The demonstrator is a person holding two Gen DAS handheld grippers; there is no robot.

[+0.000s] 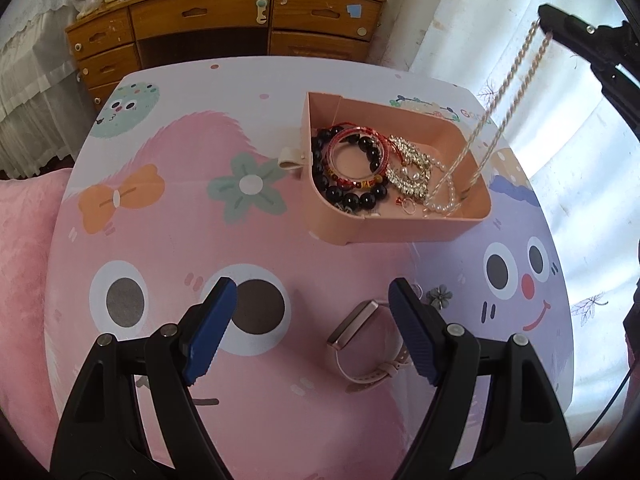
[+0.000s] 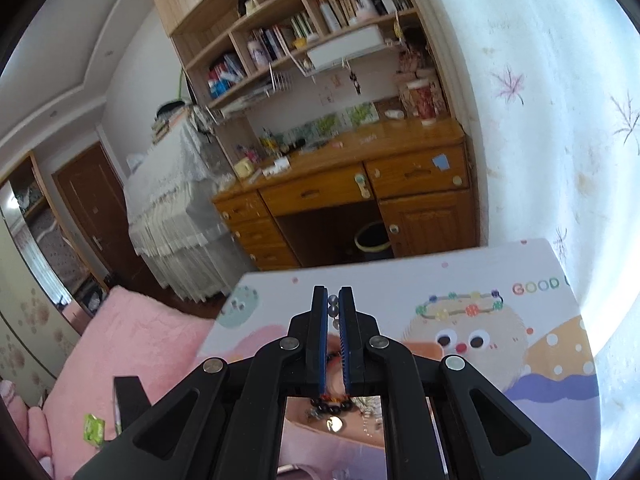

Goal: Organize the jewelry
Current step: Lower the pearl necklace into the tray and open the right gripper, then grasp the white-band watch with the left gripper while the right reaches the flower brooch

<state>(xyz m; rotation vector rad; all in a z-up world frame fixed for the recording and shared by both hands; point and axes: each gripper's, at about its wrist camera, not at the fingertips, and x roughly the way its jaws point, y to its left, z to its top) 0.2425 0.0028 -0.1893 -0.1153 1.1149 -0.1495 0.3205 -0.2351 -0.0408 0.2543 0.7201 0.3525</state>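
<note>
A pink jewelry box point(image 1: 348, 234) sits on the cartoon-printed table point(image 1: 168, 208). It holds a black bead bracelet point(image 1: 360, 199), a red bangle point(image 1: 352, 148), a rhinestone piece point(image 1: 412, 168) and a pearl strand point(image 1: 442, 202). My right gripper point(image 1: 545, 21) hangs high over the box's right side, shut on a long pearl necklace point(image 1: 500, 108) whose loop trails down into the box. In the right wrist view, pearls point(image 2: 333, 306) are pinched at the right gripper's point(image 2: 333, 300) tips. My left gripper point(image 1: 312, 300) is open above the table. A pink watch point(image 1: 360, 344) lies by its right finger point(image 1: 412, 332).
A wooden desk with drawers point(image 1: 224, 20) stands behind the table, and a bookshelf point(image 2: 304, 28) rises above it. A pink cushion point(image 1: 24, 264) lies at the table's left. A white patterned curtain point(image 1: 568, 152) hangs on the right.
</note>
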